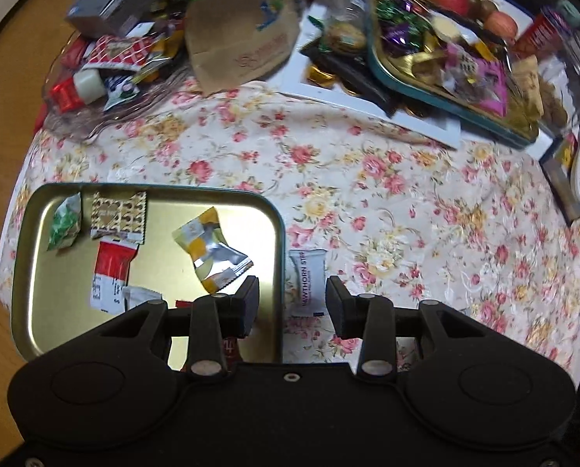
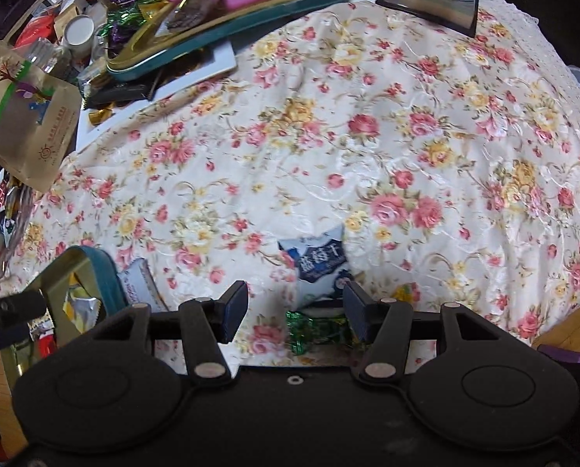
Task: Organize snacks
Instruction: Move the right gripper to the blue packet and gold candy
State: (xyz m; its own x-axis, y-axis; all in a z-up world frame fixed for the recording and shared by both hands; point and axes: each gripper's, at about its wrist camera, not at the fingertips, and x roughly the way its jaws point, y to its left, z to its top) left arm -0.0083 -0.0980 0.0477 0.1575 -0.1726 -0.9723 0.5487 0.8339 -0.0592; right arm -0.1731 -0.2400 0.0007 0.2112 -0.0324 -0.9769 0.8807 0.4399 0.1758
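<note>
Hawthorn strip packet (image 1: 307, 282): white wrapper lying flat on the floral tablecloth (image 1: 368, 179), just outside the right rim of the near tin. It sat right ahead of the left tool, more or less lined up with the gap, so my guess was it was next to go in.

Near tin tray (image 1: 278, 233): gold inside, teal rim, close edge of the counter. It looked like the sorting spot, with only single-wrapped bits in it: a yellow-and-silver packet (image 1: 208, 251), a red-and-white one (image 1: 111, 272), a green candy (image 1: 64, 225) and a gold patterned packet (image 1: 118, 216). They were spread out, not stacked.

Left tool (image 1: 292, 303): jaws set wide with nothing between them, hovering low over the tin's right rim and the hawthorn packet. The left finger was over the tin and the right finger over the cloth, so it straddled the rim.

Blue-and-white packet (image 2: 321, 268): on the cloth just ahead of the right tool, Chinese print on it, too blurry for me to read.

Green foil candy (image 2: 313, 330): right at the right tool's fingers, nearer its right finger. Couldn't tell if it was touching.

Right tool (image 2: 296, 313): also spread wide, gripping nothing, low over those two loose snacks. Probably lining up a pick.

Far clutter: a second teal tin (image 1: 445, 101) heaped with candy sat tilted on a white board, plus a brown paper pouch (image 1: 243, 39) and a glass dish (image 1: 95, 113) of packets. It read as the unsorted pile.
</note>
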